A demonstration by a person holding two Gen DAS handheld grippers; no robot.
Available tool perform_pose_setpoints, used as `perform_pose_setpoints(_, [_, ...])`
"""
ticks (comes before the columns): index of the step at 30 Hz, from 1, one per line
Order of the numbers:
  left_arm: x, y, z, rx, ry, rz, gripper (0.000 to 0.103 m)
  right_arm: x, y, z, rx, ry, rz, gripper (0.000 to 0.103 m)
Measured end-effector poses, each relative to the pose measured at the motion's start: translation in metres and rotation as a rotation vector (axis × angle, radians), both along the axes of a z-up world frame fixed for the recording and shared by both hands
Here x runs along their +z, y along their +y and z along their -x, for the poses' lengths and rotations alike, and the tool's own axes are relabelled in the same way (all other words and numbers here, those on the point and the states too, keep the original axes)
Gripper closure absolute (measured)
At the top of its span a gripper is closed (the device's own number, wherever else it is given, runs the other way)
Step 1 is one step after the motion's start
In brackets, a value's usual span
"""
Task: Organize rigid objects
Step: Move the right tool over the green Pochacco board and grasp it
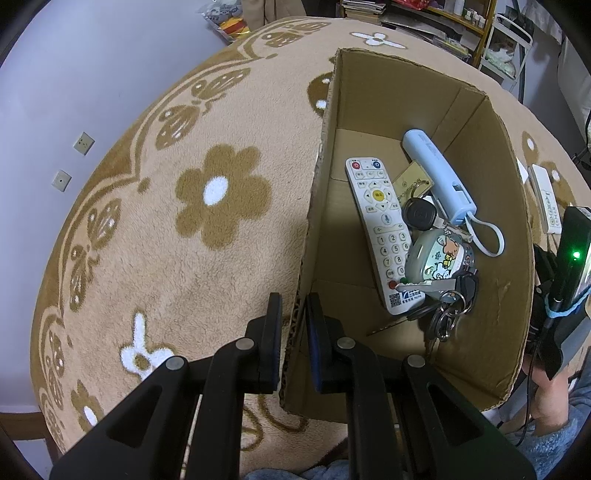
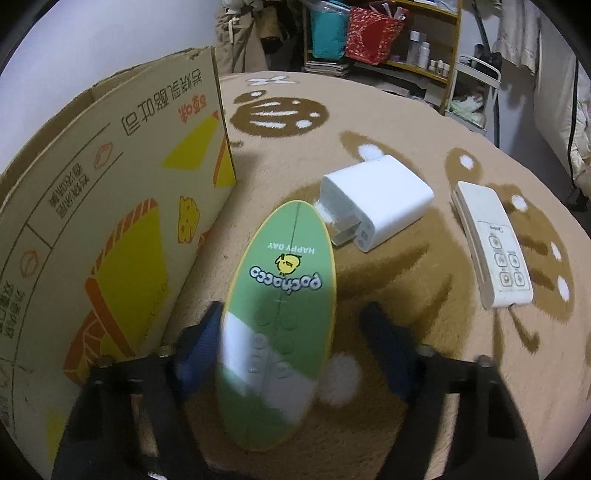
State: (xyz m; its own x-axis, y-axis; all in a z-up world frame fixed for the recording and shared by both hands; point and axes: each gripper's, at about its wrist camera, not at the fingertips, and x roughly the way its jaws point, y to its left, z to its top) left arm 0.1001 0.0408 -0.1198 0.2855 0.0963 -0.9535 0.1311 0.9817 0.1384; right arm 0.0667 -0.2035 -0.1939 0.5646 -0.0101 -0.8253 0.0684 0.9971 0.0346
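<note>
My left gripper is shut on the near-left wall of the cardboard box, one finger outside and one inside. In the box lie a white TV remote, a pale blue power bank, a cartoon-printed case and key bunches. My right gripper is open around a green oval "pochacco" case; its left edge touches the left finger, the right finger stands apart. A white charger and a small white remote lie on the blanket beyond. The box's printed side stands to the left.
A beige blanket with brown flowers covers the round table. Shelves with bottles and bags stand behind. The small white remote also shows right of the box in the left wrist view, near the right-hand device with a green light.
</note>
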Motion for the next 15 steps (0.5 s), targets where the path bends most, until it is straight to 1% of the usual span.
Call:
perform_pose_setpoints(8, [0.0, 0.0, 0.0, 0.0, 0.0, -0.001, 0.09, 0.007, -0.006, 0.002, -0.03, 0.029, -0.034, 0.044])
perform_pose_setpoints(15, [0.0, 0.0, 0.0, -0.001, 0.0, -0.001, 0.09, 0.013, -0.015, 0.007, -0.093, 0.027, -0.129, 0.044])
